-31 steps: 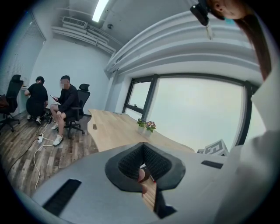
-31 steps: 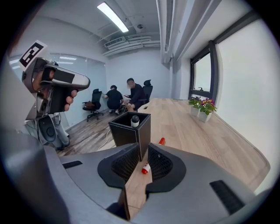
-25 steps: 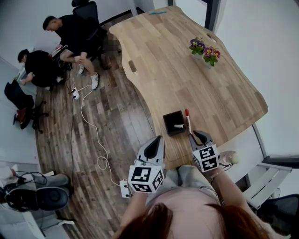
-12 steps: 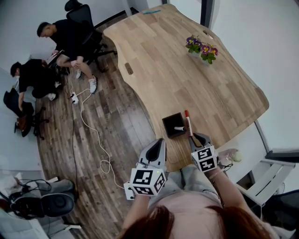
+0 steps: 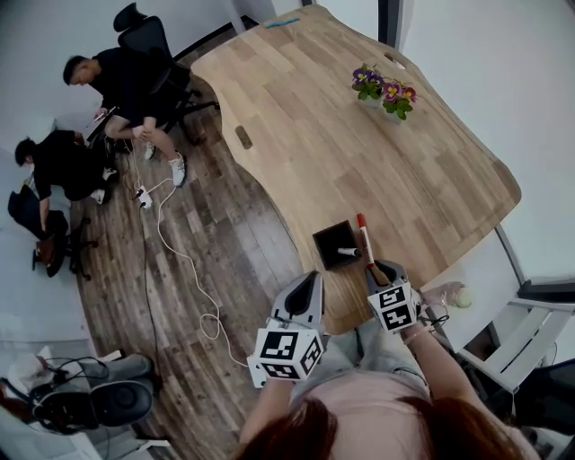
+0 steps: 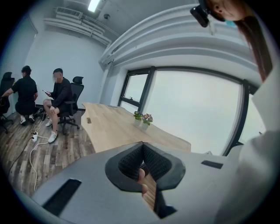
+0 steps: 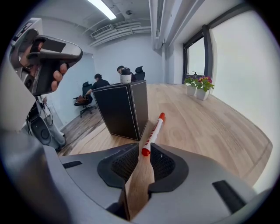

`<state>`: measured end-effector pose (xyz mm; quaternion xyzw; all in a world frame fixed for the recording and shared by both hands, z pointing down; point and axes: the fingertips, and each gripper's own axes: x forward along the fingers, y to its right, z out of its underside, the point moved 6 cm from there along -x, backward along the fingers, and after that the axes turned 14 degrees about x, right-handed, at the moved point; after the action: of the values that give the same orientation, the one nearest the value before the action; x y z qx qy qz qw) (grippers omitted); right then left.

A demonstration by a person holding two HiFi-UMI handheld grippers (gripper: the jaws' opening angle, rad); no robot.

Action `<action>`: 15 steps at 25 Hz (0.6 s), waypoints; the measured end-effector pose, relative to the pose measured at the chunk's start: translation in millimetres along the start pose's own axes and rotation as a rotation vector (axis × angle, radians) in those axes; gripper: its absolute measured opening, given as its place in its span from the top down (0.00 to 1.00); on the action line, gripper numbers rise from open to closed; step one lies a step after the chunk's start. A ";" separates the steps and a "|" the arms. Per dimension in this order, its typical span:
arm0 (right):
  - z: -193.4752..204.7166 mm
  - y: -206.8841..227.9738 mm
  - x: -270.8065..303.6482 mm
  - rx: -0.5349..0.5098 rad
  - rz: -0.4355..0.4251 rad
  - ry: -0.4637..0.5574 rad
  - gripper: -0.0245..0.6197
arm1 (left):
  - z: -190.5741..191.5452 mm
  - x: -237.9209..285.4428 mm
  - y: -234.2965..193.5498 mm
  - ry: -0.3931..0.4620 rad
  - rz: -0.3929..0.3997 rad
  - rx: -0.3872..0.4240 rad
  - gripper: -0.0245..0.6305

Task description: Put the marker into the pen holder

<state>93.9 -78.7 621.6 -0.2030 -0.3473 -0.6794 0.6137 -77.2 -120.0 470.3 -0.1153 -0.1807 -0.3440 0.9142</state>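
Your right claw [image 7: 143,149] is barely parted at the near end of the marker [image 7: 153,130] on the table [image 7: 205,122], pen holder [image 7: 122,109] just left; your left claw [image 6: 142,146] is closed.

Large curved light-wood table [image 5: 359,153]. Dark plank floor [image 5: 225,225], a white cable [image 5: 184,260] trailing across it. Black office chair [image 5: 144,36], two people [image 5: 117,76] seated nearby. Potted flowers [image 5: 384,92]. Dark-framed windows [image 6: 192,113]. Ceiling strip light [image 6: 93,4]. Pale walls [image 5: 45,27].
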 end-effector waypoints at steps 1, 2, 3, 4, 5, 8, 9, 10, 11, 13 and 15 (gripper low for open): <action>0.8 -0.1 1.8 0.003 0.003 -0.003 0.87 | 0.3 0.8 0.0 -0.003 0.002 0.000 0.96; 1.6 -0.2 3.6 0.007 0.007 -0.007 0.87 | 0.5 1.5 -0.1 -0.006 0.004 0.000 0.96; 2.2 -0.3 5.2 0.011 0.012 -0.009 0.87 | 0.6 2.1 -0.2 -0.008 0.006 0.002 0.96; 2.6 -0.3 6.6 0.014 0.017 -0.011 0.87 | 0.6 2.6 -0.5 -0.011 0.007 0.003 0.96; 2.8 -0.1 7.8 0.016 0.024 -0.012 0.87 | 0.4 3.2 -1.0 -0.012 0.009 0.005 0.96; 2.5 1.6 11.7 0.009 0.049 -0.009 0.86 | -0.2 5.4 -2.9 -0.015 0.010 0.004 0.96; 2.4 1.9 13.0 0.008 0.057 -0.010 0.85 | -0.3 6.3 -3.3 -0.016 0.010 0.003 0.96; 2.1 2.0 13.9 0.008 0.065 -0.014 0.85 | -0.2 7.2 -3.4 -0.017 0.011 0.003 0.96; 1.8 2.1 14.5 0.006 0.075 -0.018 0.85 | -0.1 7.9 -3.1 -0.017 0.012 0.003 0.96; 1.9 1.9 15.6 0.001 0.091 -0.025 0.83 | 0.0 9.1 -2.3 -0.019 0.016 0.003 0.96; 2.0 1.7 16.6 0.003 0.096 -0.027 0.83 | -0.2 10.4 -2.0 -0.020 0.018 0.001 0.96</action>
<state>92.6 -88.8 635.1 -0.2276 -0.3463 -0.6460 0.6410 -71.2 -127.7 474.6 -0.1202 -0.1889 -0.3344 0.9155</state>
